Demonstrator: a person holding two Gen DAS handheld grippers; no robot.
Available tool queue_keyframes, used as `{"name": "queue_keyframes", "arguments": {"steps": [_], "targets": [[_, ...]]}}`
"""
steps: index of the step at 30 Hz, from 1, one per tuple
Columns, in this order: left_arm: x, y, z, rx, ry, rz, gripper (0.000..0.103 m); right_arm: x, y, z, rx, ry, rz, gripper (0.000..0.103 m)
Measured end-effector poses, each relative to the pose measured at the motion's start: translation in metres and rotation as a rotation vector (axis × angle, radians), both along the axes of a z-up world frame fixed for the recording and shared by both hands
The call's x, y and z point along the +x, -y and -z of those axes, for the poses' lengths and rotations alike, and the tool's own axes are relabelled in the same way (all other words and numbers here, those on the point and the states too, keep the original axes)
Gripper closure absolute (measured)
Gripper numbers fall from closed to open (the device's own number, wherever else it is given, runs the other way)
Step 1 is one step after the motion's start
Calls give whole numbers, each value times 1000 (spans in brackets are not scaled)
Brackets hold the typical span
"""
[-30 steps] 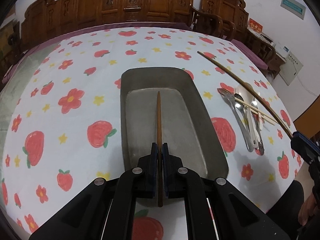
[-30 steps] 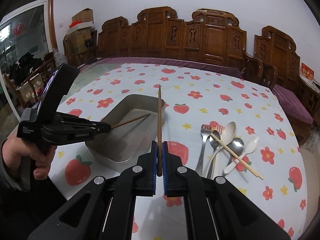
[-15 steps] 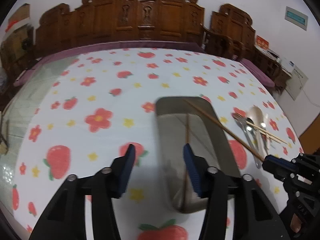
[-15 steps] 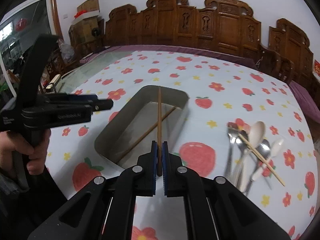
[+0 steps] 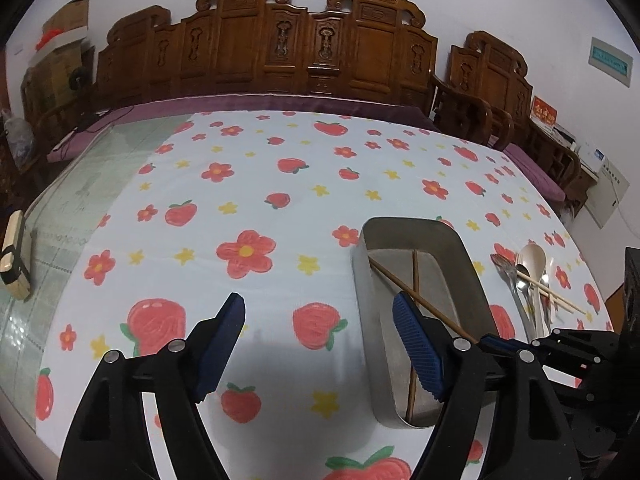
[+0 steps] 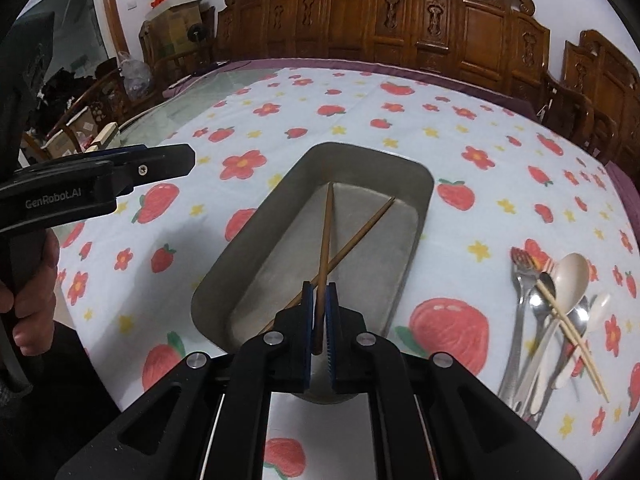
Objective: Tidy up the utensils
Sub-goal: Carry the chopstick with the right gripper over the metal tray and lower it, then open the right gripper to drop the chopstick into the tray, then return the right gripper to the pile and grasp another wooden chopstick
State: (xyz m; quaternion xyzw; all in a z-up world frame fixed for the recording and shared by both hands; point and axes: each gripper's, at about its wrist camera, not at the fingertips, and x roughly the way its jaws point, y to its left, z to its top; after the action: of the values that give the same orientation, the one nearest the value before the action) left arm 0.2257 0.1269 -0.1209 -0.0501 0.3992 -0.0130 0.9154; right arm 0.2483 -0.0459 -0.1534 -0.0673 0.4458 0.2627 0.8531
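Brown wood against grey metal: the right gripper (image 6: 319,304) is clamped on a dark chopstick (image 6: 325,236) whose long axis runs toward 12 o'clock, its far tip down inside the metal tray (image 6: 416,236). It crosses a second chopstick (image 6: 362,232) lying loose in the tray, angled toward 1 o'clock. Letting go here would probably leave the pair together, crossed. The left gripper (image 5: 320,344) is spread wide and holds nothing, over the cloth at 9 o'clock of the tray. At 3 o'clock of the tray, well apart, forks, spoons and pale chopsticks lie heaped as a utensil pile (image 6: 552,320), nearer the right gripper. A strawberry-print cloth (image 5: 280,184) covers the tabletop; carved wooden chairs (image 6: 400,12) line a white wall.
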Motion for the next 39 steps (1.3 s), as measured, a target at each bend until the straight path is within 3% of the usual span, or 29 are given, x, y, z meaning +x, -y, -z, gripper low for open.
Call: {"name": "queue_keyframes", "arguments": {"steps": [4, 6, 7, 15, 25, 28, 35, 39], "targets": [[-2, 3, 0, 3, 1, 11, 30, 1, 5, 2, 40, -16, -7, 92], [-2, 6, 0, 5, 3, 21, 30, 0, 9, 1, 61, -17, -7, 74], [-4, 9, 0, 7, 5, 24, 30, 0, 13, 0, 67, -13, 0, 71], [-15, 36, -7, 24, 20, 62, 30, -7, 58, -25, 122, 51, 12, 71], [-32, 91, -26, 38, 50, 157, 30, -5, 172, -43, 26, 160, 116, 71], [-38, 110, -28, 75, 59, 178, 30, 0, 194, -36, 9, 167, 146, 71], [-39, 147, -24, 70, 42, 242, 30, 19, 233, -3, 6, 125, 207, 71], [-39, 165, -16, 78, 33, 262, 30, 38, 235, 24, -8, 50, 181, 71]]}}
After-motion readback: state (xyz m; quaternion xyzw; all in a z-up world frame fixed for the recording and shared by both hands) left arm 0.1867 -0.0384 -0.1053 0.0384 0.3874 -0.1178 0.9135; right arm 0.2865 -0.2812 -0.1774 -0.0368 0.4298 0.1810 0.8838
